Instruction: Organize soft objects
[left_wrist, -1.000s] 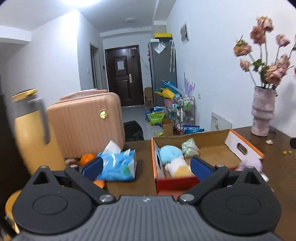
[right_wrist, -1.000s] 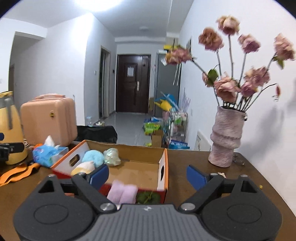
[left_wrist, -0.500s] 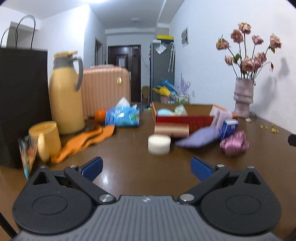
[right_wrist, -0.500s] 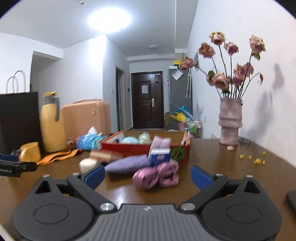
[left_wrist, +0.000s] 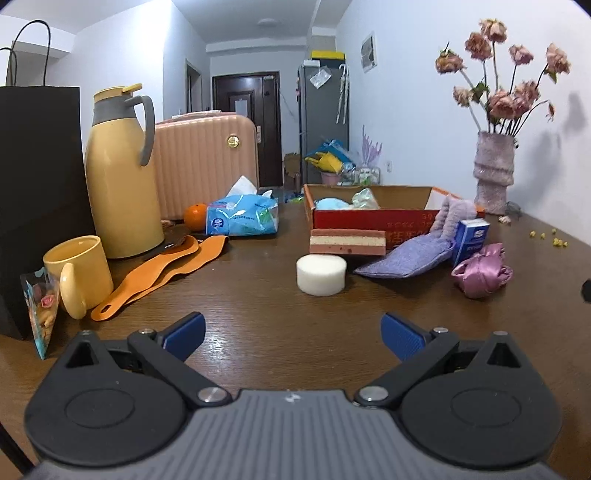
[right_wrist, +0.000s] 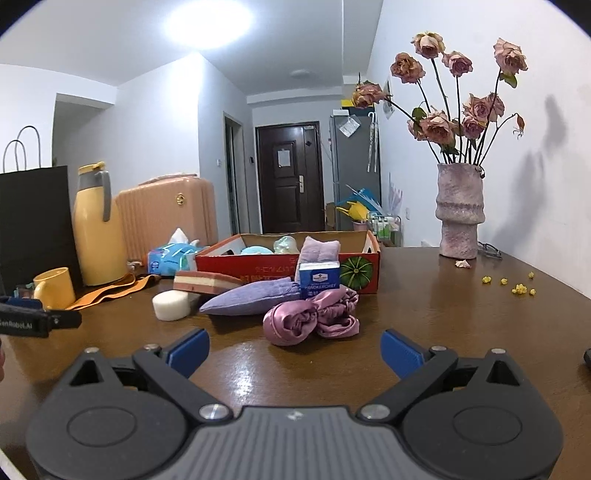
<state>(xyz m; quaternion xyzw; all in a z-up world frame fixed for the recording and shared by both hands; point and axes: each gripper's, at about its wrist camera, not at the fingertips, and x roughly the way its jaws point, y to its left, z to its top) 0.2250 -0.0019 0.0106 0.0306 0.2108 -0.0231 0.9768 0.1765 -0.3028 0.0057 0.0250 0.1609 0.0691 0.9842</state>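
Observation:
An open red cardboard box (left_wrist: 369, 218) (right_wrist: 258, 264) on the wooden table holds a light blue soft toy (left_wrist: 331, 203) and a pale green one (left_wrist: 364, 198). In front of it lie a white round sponge (left_wrist: 321, 274) (right_wrist: 171, 305), a pink-and-cream layered sponge (left_wrist: 347, 241) (right_wrist: 203, 281), a lilac cloth pouch (left_wrist: 404, 256) (right_wrist: 251, 301), a pink satin cloth bundle (left_wrist: 482, 271) (right_wrist: 308, 319), a blue handkerchief pack (left_wrist: 471, 238) (right_wrist: 319, 278) and a lilac fluffy cloth (left_wrist: 452, 216) (right_wrist: 319, 251). My left gripper (left_wrist: 293, 334) and right gripper (right_wrist: 295, 349) are open, empty, low over the near table.
At the left stand a black paper bag (left_wrist: 37, 184), a yellow jug (left_wrist: 120, 173), a yellow mug (left_wrist: 79, 273), orange spoons (left_wrist: 162, 269), a tissue pack (left_wrist: 242, 216), an orange (left_wrist: 195, 216) and a pink suitcase (left_wrist: 205, 162). A vase of dried roses (right_wrist: 460, 210) stands at the back right.
Both grippers have pulled back from over the box to the table's near side and dropped lower. The items in front of the box have come into view.

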